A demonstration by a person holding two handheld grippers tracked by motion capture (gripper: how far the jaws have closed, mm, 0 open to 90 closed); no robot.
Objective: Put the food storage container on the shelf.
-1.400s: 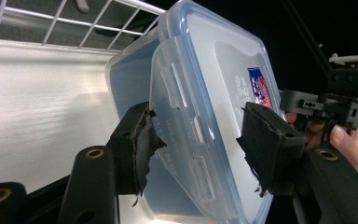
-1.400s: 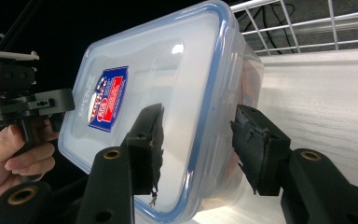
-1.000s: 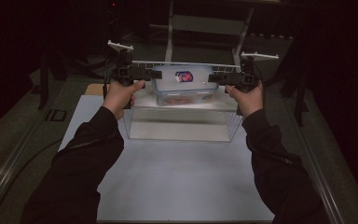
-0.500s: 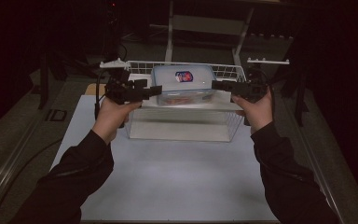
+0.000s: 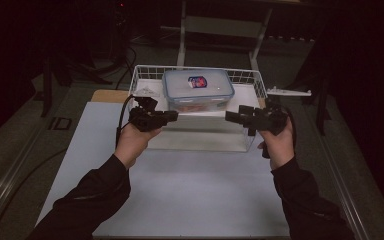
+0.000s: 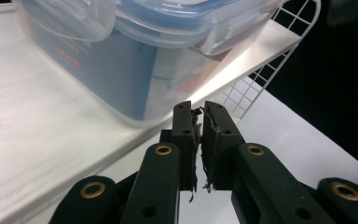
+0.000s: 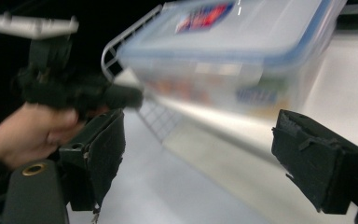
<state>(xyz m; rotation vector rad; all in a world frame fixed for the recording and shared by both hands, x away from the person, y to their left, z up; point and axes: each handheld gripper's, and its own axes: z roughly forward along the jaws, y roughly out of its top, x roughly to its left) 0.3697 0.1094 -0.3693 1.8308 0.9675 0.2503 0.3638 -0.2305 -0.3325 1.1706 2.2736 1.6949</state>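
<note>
Left tool: the black two-jaw left tool (image 5: 171, 116) is held in the left hand (image 5: 132, 141); in the left gripper view (image 6: 197, 122) its jaws are pressed together with nothing between them.
Right tool: the black two-jaw right tool (image 5: 231, 116) is held in the right hand (image 5: 278, 143); in the right gripper view (image 7: 200, 154) its jaws stand wide apart and hold nothing.
Position of tools: both point inward toward each other, just in front of the near side of the basket, not touching it.
Box: the clear plastic food box with a blue-rimmed lid and a red and blue label (image 5: 198, 88) sits inside the basket, toward its far side, lid on.
Basket: the white wire basket with a white sheet on its floor (image 5: 254, 84) stands at the far middle of the desk.
Desk: the pale grey desk (image 5: 190, 200) carries the basket; a tan wooden board (image 5: 109, 96) lies at its far left corner.
</note>
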